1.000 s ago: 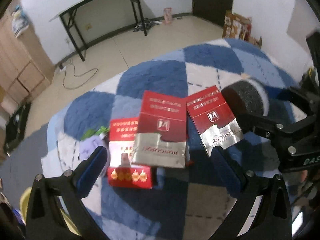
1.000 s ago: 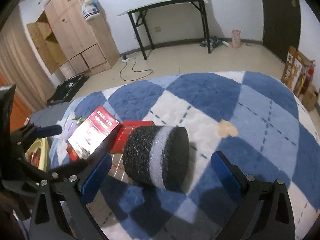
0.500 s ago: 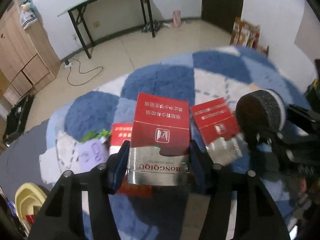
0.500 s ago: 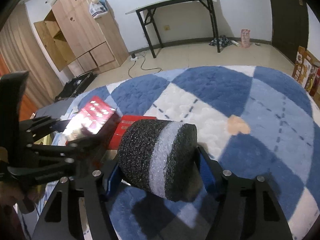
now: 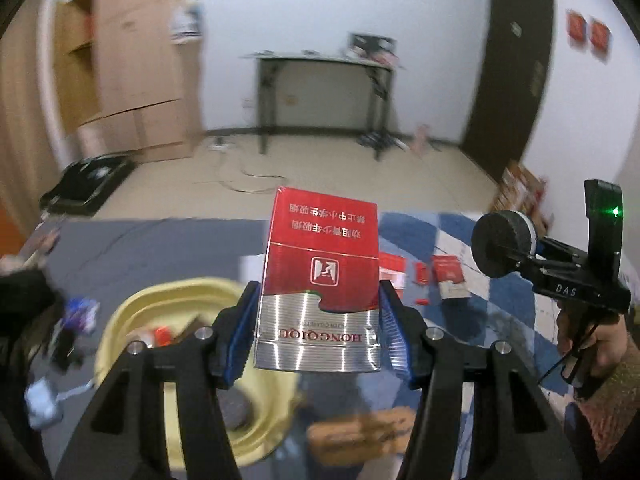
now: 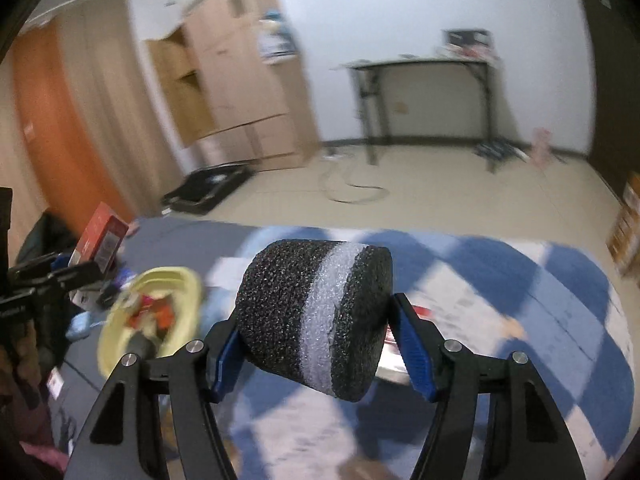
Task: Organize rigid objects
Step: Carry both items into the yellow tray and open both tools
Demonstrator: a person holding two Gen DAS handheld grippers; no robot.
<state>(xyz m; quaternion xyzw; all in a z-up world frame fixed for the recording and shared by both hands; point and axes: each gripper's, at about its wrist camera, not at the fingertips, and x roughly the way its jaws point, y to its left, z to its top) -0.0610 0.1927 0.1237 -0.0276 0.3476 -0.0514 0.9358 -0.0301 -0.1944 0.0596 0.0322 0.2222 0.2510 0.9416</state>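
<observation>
Above yellow basin [image 5: 132,312], clamped red box [image 5: 320,280]

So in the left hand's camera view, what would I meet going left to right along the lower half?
Yellow basin → red and silver carton clamped in the left gripper → small red boxes on the rug → black foam roll in the right gripper.

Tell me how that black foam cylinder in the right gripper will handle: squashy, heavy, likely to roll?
The foam cylinder looks porous, so probably light and slightly squashy under the right gripper pads. Held sideways across its curved wall, it may twist. Its round shape suggests rolling if laid down.
</observation>
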